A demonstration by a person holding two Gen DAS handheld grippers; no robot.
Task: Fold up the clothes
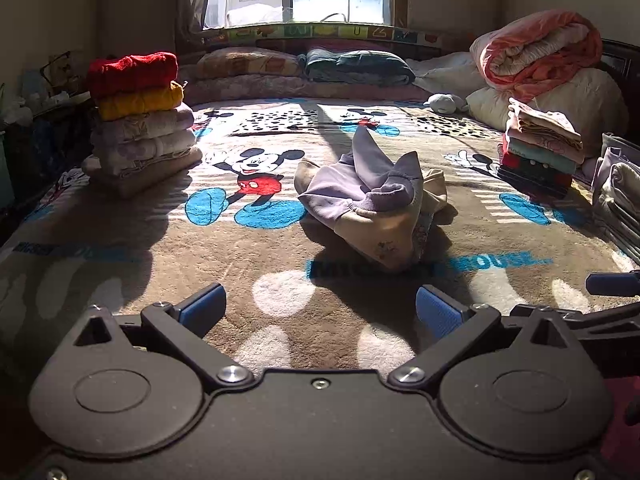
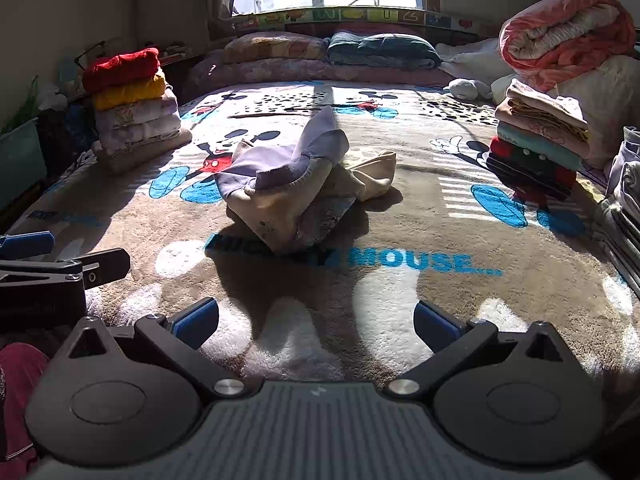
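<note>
A crumpled lilac and beige garment lies in a heap in the middle of the bed, one sleeve sticking up. My left gripper hovers open over the blanket, well short of the garment, with nothing between its blue pads. My right gripper is open too, also short of the heap and empty. The right gripper's blue fingertip shows at the right edge of the left wrist view. The left gripper's fingertips show at the left edge of the right wrist view.
A cartoon-mouse blanket covers the bed. A folded stack topped by red stands at the left, another stack at the right. Pillows and a rolled orange quilt line the back. More folded cloth lies at far right.
</note>
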